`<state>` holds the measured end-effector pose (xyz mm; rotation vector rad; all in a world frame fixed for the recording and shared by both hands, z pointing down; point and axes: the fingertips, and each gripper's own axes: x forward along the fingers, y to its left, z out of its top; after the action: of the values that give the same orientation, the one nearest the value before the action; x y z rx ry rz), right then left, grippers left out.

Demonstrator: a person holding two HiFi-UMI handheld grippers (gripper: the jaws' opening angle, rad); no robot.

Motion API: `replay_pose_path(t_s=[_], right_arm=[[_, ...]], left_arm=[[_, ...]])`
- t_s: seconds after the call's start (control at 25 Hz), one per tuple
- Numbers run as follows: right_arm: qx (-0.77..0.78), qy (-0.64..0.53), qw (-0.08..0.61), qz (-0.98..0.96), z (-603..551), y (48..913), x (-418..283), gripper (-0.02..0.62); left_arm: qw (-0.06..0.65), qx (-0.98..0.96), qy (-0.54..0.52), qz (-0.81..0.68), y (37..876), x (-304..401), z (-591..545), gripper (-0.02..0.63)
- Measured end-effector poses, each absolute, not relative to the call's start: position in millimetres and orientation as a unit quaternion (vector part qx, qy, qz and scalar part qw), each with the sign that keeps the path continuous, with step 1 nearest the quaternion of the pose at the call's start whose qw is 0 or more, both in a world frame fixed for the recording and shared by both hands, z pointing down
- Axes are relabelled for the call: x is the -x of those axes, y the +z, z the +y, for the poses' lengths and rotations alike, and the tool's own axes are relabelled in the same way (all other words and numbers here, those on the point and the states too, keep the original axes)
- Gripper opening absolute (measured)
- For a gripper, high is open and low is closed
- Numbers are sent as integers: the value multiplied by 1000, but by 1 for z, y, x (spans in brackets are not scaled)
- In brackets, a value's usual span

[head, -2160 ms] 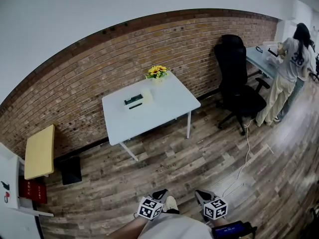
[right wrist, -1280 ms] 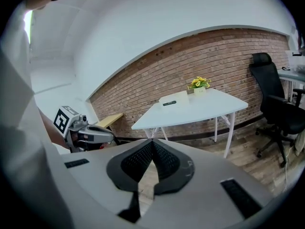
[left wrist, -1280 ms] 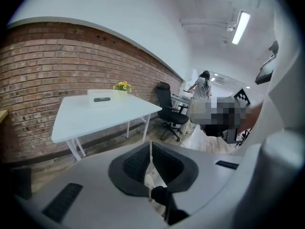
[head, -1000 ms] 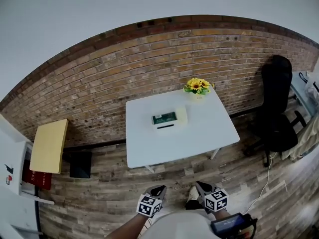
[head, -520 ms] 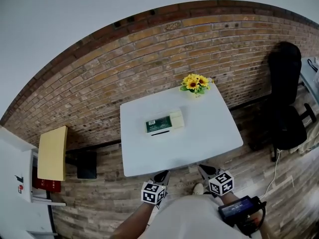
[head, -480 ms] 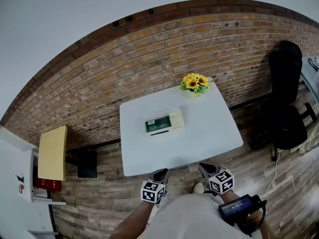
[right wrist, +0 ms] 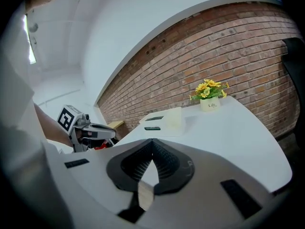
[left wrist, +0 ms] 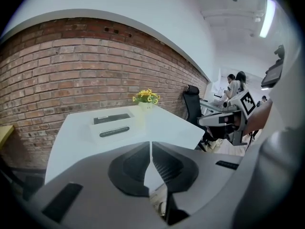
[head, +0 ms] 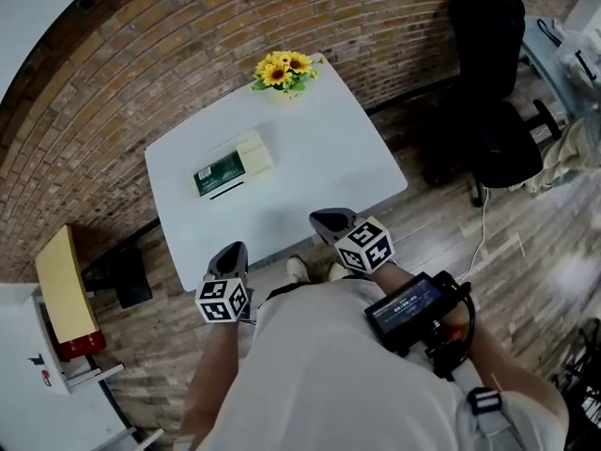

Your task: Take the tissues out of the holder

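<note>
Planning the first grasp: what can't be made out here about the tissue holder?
- Tissues inside the tissue holder: too small in head view; gripper views show only a dark slot.
- Green label print: too small, every view.
- Holder's far side: hidden by the holder itself, gripper views.

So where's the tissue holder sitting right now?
In the head view, the tissue holder lies on the white table, left of centre, with the yellow flowers beyond it.

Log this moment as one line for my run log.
left tongs: shut, empty | right tongs: shut, empty | tissue holder: on table, untouched
</note>
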<state>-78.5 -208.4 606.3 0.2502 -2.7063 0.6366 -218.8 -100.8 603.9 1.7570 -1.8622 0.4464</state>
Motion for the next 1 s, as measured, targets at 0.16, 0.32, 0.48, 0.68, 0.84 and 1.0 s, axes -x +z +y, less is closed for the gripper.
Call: replay_pose_path(t_s=[0.16, 0.32, 0.48, 0.68, 0.84, 1.0], right_arm=[[-91, 222, 180, -954, -217, 607, 77, 6], [-104, 223, 173, -954, -233, 607, 87, 6], [-116, 230, 178, -950, -239, 612, 87, 6], [-124, 236, 177, -947, -238, 613, 114, 6], [-124, 234, 184, -946, -236, 615, 124, 6], [-135, 238, 194, -942, -237, 619, 127, 6]], left_arm=[[285, -653, 164, -682, 618, 213, -104, 23], [294, -663, 170, -667, 627, 219, -114, 23], [290, -684, 174, -647, 627, 217, -130, 23], [285, -702, 173, -629, 623, 242, -144, 23], [285, -705, 168, -627, 625, 258, -150, 23], [279, -714, 161, -622, 625, 269, -157, 23]])
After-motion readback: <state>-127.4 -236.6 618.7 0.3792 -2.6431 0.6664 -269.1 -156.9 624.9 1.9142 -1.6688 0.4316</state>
